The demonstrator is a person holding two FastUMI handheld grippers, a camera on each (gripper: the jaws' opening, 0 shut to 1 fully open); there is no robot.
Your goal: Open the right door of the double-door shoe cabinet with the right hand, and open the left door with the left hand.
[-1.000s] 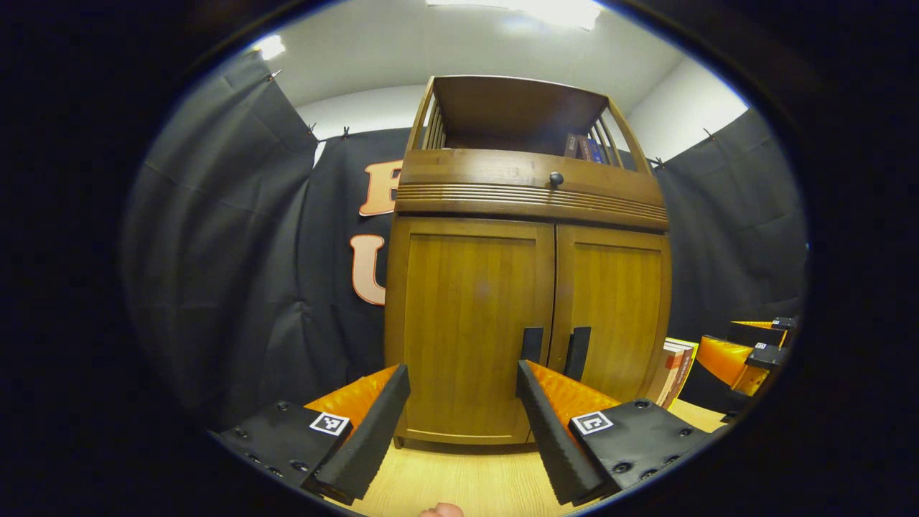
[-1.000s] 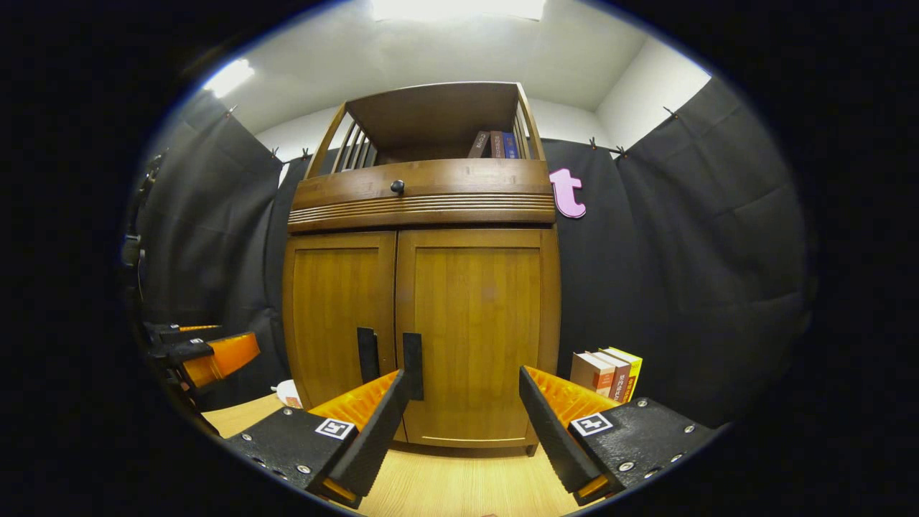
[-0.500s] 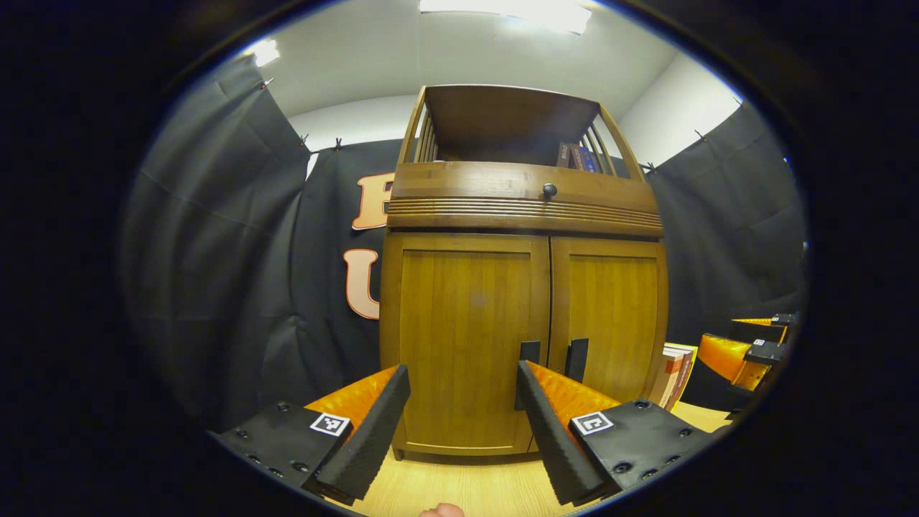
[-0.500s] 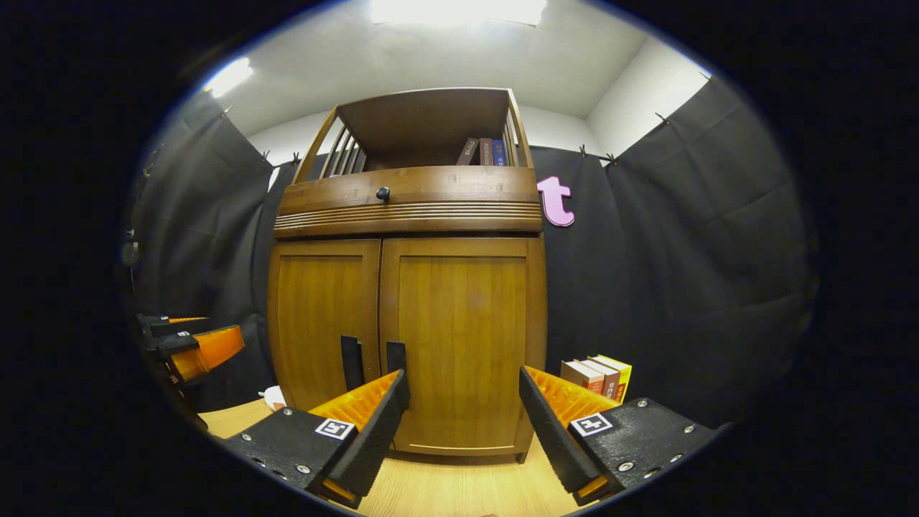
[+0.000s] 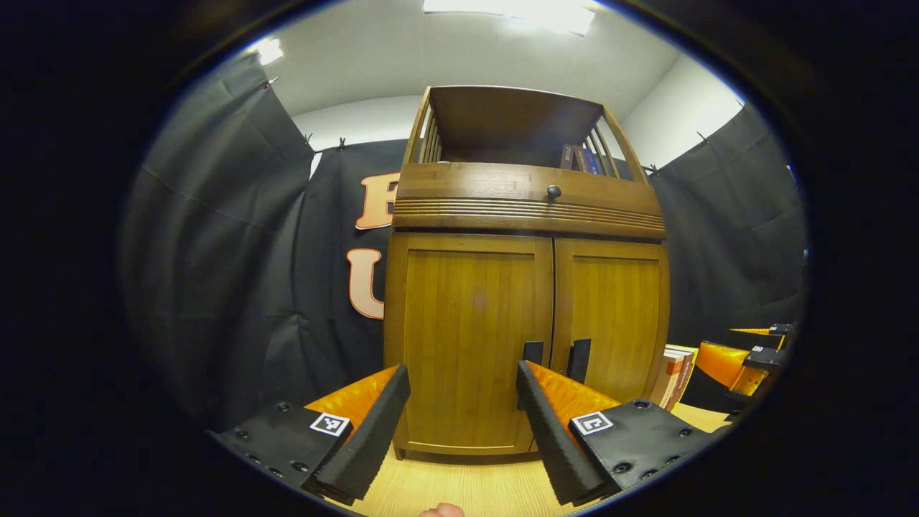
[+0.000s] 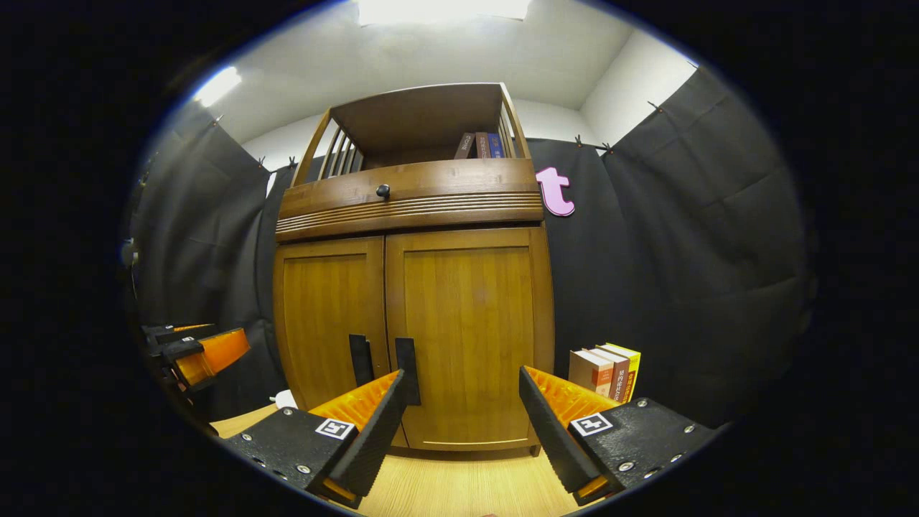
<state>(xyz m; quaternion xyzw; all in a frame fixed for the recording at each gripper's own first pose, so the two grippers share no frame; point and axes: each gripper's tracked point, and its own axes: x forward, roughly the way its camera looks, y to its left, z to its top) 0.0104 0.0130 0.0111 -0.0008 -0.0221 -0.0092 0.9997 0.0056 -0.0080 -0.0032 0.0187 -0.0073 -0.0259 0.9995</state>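
We face a wooden shoe cabinet (image 6: 413,309) standing on a pale wood-grain tabletop (image 6: 459,488), and nothing of the task looks done yet: both doors sit flush and closed. The right door (image 6: 470,337) and the left door (image 5: 467,345) are flat panels of warm honey-brown wood with a framed border. Where they meet at the cabinet's middle seam, low down, two dark upright bar handles stand side by side: the right handle (image 6: 406,353) and the left handle (image 5: 532,351).

Our right gripper (image 6: 463,413) hovers in front of the cabinet with its fingers spread wide, grasping nothing; the right handle sits just behind its left-hand finger. Our left gripper (image 5: 463,409) is likewise spread and empty, with the left handle just above its right-hand finger. Both pulls remain, by our reading.

Above the doors runs a ribbed band with a small round dark knob (image 6: 383,191), then an open slatted shelf. A few upright books (image 6: 604,370) stand to the cabinet's right.
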